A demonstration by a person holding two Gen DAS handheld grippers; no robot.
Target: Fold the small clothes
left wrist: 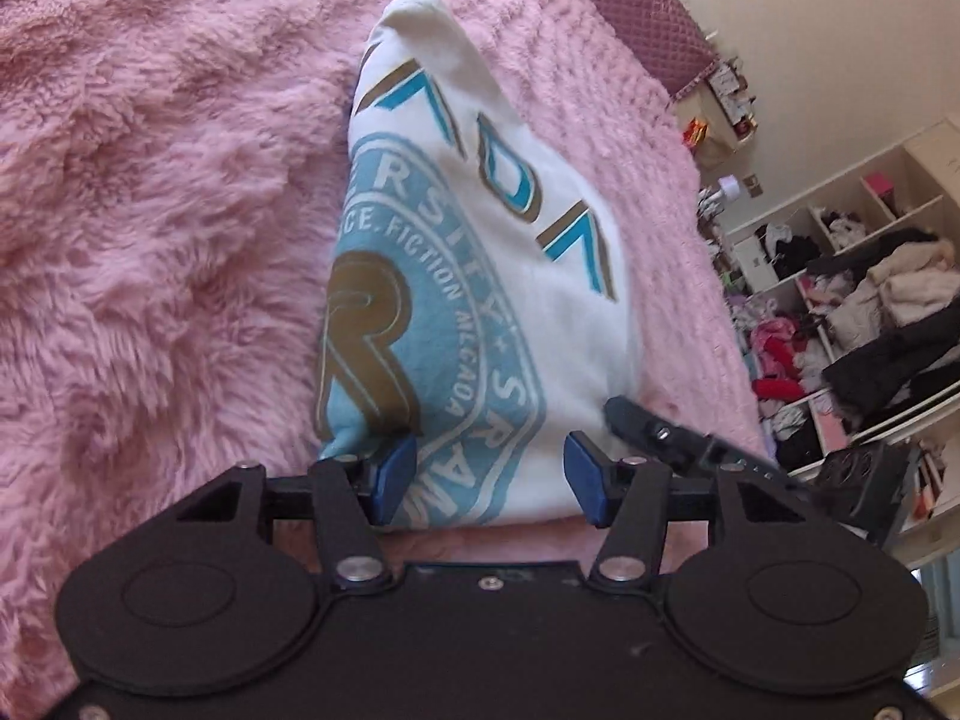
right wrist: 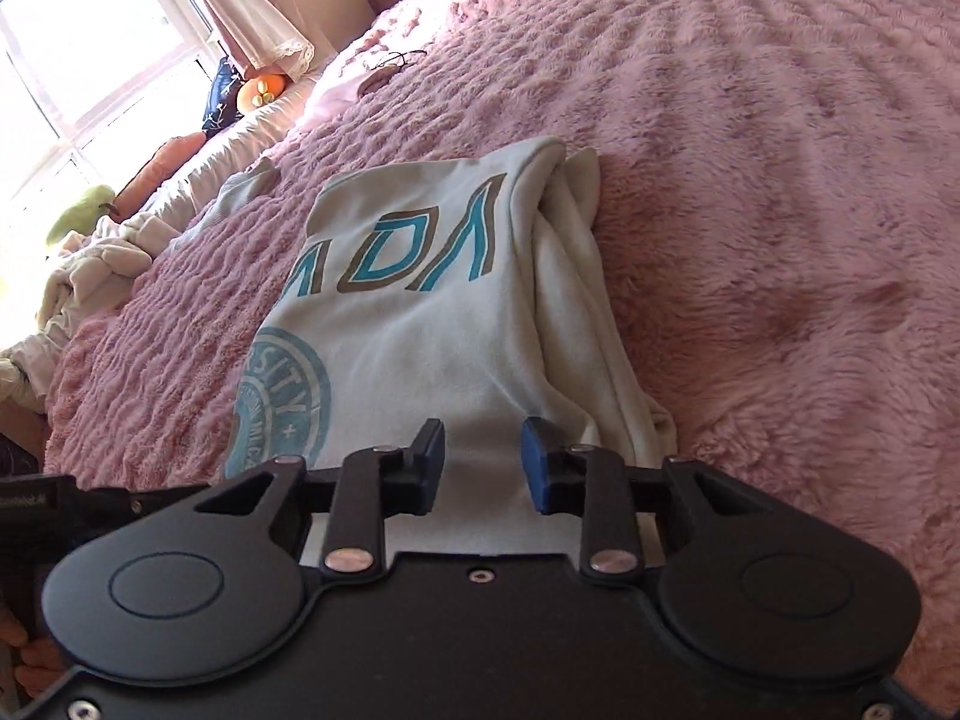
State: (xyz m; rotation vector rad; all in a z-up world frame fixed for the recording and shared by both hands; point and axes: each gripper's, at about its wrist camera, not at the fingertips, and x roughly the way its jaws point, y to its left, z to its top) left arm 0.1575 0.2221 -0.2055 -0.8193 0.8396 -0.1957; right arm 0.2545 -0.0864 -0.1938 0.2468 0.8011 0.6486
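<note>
A small white shirt [left wrist: 540, 252] with a blue and brown round emblem and letters lies folded into a narrow strip on the pink fluffy blanket [left wrist: 150, 210]. My left gripper [left wrist: 489, 477] is open, its blue pads over the shirt's near edge. My right gripper [right wrist: 483, 462] is open too, over the near edge of the same shirt [right wrist: 432, 312], whose folded-in side [right wrist: 576, 276] lies on the right. The right gripper's finger shows in the left wrist view [left wrist: 654, 429], beside the shirt's right edge.
White shelves [left wrist: 852, 312] stuffed with clothes stand beyond the bed's right side. A quilted headboard [left wrist: 630, 6] is at the far end. In the right wrist view, pillows and crumpled bedding [right wrist: 108, 252] lie by a bright window [right wrist: 78, 48].
</note>
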